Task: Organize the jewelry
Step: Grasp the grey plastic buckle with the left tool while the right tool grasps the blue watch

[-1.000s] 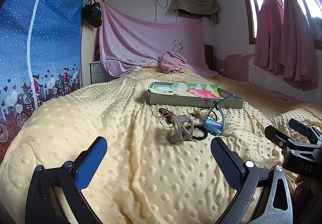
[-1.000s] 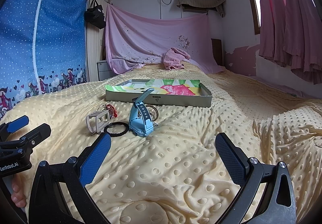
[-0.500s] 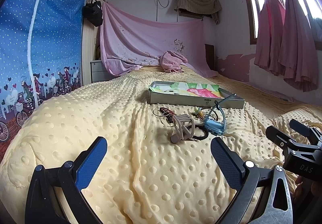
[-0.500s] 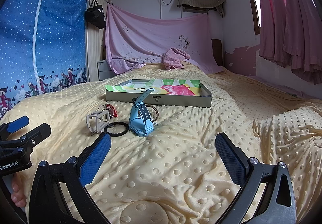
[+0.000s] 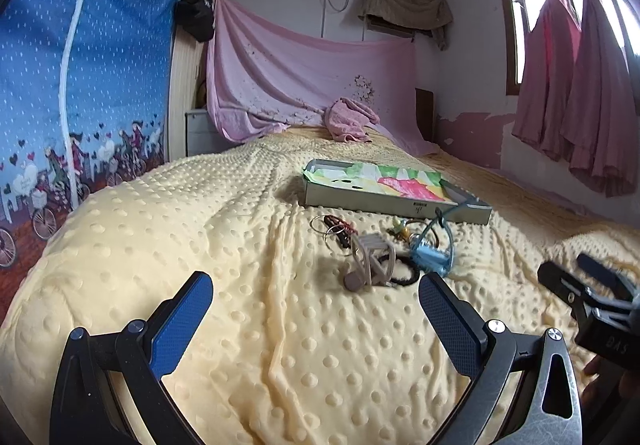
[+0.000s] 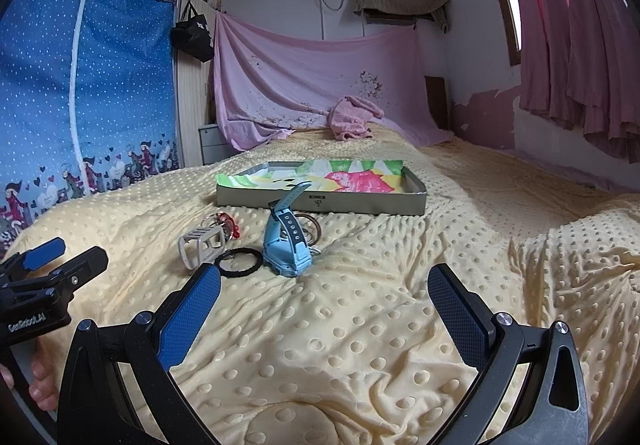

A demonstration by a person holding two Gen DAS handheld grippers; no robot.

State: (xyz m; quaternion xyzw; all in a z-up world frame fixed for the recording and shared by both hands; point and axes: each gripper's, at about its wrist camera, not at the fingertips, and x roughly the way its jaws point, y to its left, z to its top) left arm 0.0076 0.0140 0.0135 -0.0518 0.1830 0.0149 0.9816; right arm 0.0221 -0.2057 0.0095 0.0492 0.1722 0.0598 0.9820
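Note:
A small pile of jewelry lies on the yellow dotted blanket (image 5: 240, 245): a blue watch (image 6: 286, 245) (image 5: 434, 251), a beige watch (image 6: 202, 243) (image 5: 370, 261), a black hair band (image 6: 239, 262) (image 5: 402, 273), metal rings (image 6: 310, 229) (image 5: 330, 229) and a red-beaded piece (image 6: 232, 223). Just behind them stands a shallow grey box (image 6: 320, 201) (image 5: 392, 201) lined with colourful paper. My left gripper (image 5: 316, 319) and my right gripper (image 6: 324, 311) both hover open and empty, short of the pile. Each gripper also shows at the edge of the other's view.
A crumpled pink towel (image 6: 354, 121) lies at the head of the bed below a pink sheet (image 6: 312, 85) hung on the wall. A blue fabric wardrobe (image 6: 80, 105) stands left, pink curtains (image 6: 580, 57) right. The blanket rises in folds at right (image 6: 580, 265).
The left gripper's view has shifted slightly, with the pile and box a little more to the right and lower. The right gripper has barely moved. Both stay open.

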